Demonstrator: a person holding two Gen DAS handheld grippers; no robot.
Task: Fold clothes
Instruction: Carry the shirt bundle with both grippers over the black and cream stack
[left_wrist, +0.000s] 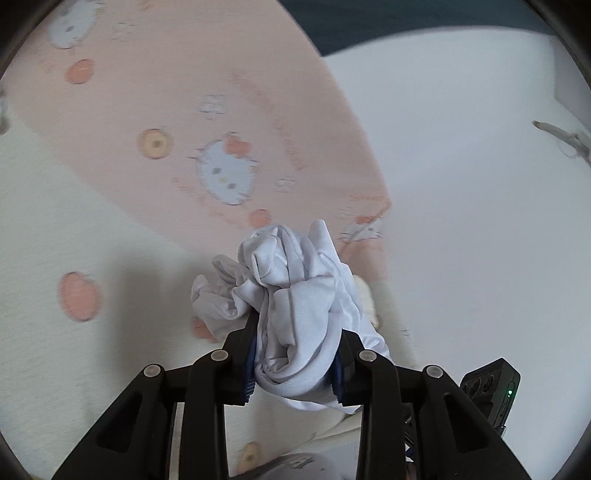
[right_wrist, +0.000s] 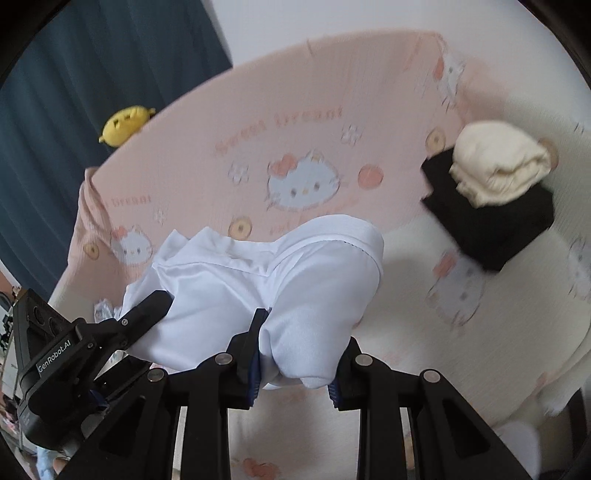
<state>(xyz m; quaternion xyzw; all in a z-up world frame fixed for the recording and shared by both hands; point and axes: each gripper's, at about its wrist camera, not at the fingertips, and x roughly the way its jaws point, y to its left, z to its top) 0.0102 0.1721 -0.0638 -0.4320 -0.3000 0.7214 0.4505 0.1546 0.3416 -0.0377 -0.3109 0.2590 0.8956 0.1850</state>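
At the far left, behind the tongs, a small yellow plush toy (right_wrist: 125, 123) lay at the edge of the pink bed cover printed with white cats (right_wrist: 295, 147). The left gripper (left_wrist: 295, 369) was closed on a crumpled bunch of the thin white smooth garment (left_wrist: 291, 295), and the cloth stood up in folds between its blue pads. Just to its right, the right gripper (right_wrist: 295, 365) was closed on another part of the same garment, which hung over its fingers and appeared to be lifted off the cover. Further right, beyond the right tongs, a cream folded cloth (right_wrist: 498, 166) rested on a black folded cloth (right_wrist: 491, 225). I judged these two as finished; the white garment was not yet spread or folded.
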